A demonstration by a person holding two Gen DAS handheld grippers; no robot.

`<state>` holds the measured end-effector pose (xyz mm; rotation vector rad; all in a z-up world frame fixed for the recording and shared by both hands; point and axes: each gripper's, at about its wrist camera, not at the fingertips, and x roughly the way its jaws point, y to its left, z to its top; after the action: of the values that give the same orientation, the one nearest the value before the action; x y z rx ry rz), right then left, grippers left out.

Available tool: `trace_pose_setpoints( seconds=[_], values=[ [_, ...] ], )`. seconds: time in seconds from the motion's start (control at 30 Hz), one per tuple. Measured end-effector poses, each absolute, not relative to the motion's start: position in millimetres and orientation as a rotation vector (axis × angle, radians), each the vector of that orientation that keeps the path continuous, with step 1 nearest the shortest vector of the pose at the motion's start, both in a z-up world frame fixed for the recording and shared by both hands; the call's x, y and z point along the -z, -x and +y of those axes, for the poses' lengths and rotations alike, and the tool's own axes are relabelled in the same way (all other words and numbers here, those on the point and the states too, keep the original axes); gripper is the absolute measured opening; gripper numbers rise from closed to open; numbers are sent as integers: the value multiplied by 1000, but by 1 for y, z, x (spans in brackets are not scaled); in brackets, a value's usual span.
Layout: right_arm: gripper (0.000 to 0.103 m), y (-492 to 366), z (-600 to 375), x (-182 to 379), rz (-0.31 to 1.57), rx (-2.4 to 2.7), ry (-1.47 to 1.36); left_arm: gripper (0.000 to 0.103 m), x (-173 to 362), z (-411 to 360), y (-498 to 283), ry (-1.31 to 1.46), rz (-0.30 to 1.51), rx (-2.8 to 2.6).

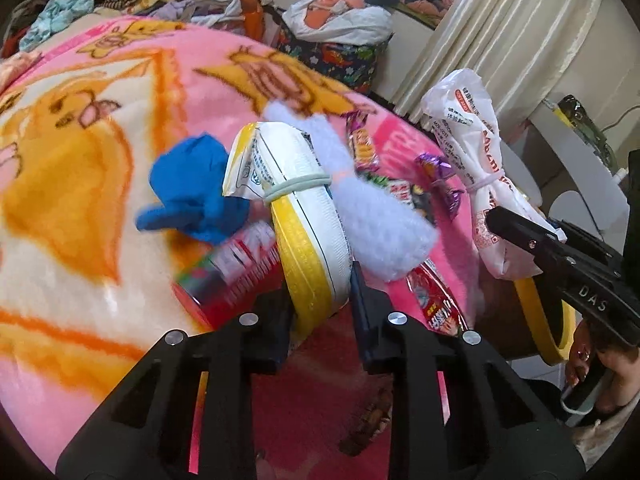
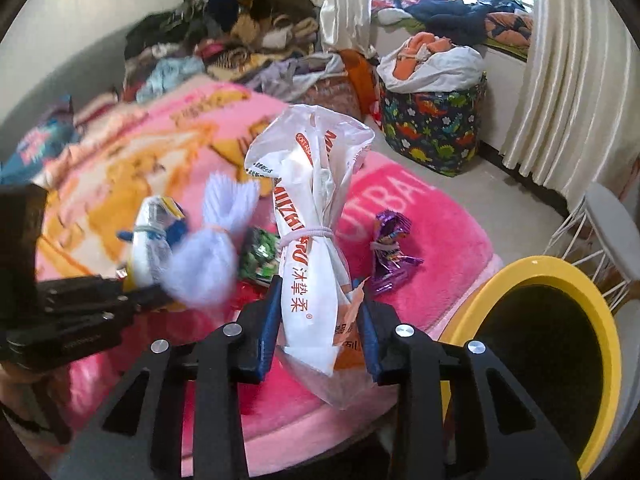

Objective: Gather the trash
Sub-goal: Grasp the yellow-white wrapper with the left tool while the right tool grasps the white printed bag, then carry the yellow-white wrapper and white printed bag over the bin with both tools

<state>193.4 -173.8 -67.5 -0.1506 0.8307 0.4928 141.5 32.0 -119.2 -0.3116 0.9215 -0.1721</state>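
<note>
White bundled bag with red print [image 2: 308,240], tied with a white rubber band, upright between the blue pads [image 2: 269,320] of the right tool [image 2: 320,320], clamped at its lower half, held above the pink blanket's [image 2: 420,240] edge. Yellow-and-white rolled packet [image 1: 304,216], tied with a pale elastic band, pinched at its lower end by the left tool [image 1: 320,308], standing upright over the blanket. Both tools clenched on their bundles (no gap visible at the pads).

Right beside the left packet: blue crumpled piece [image 1: 192,188] on its left, fuzzy lavender bundle [image 1: 376,208] on its right, red printed wrappers [image 1: 236,264] underneath. Purple foil wrapper [image 2: 390,248], tied in the middle, lying on the blanket just right of the white bag; green wrapper [image 2: 260,256] just left of it. Yellow-rimmed bin [image 2: 560,320] with dark inside at lower right, beside the bed edge, near the right tool.

Farther out: dinosaur-print basket [image 2: 436,128] on the floor with a white bag of clothes on top, cream curtains [image 2: 580,80], heap of clothes [image 2: 240,40] at the far end of the bed (partly blurred). White wire chair [image 2: 600,232] near the bin.
</note>
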Motion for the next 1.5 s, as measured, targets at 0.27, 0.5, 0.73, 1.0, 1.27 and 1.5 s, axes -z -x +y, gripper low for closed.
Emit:
trace_pose_setpoints(
  seconds=[0.27,0.5,0.73,1.0,1.27,1.5],
  values=[
    [33,-173,-174,48,787,-512,114,19,88,33,-128,311,844,189],
    [33,-158,-177,35,752,-529,92,19,63,27,-121,280,788,203],
    [33,-143,-187,22,716,-524,54,19,50,19,-119,260,757,223],
    [33,-131,-207,17,687,-492,14,19,40,7,-117,264,721,255],
    [33,-124,-236,14,666,-441,-43,18,36,-23,-122,226,716,312],
    [33,-122,-258,15,663,-390,-80,18,37,-44,-125,199,727,365]
  ],
)
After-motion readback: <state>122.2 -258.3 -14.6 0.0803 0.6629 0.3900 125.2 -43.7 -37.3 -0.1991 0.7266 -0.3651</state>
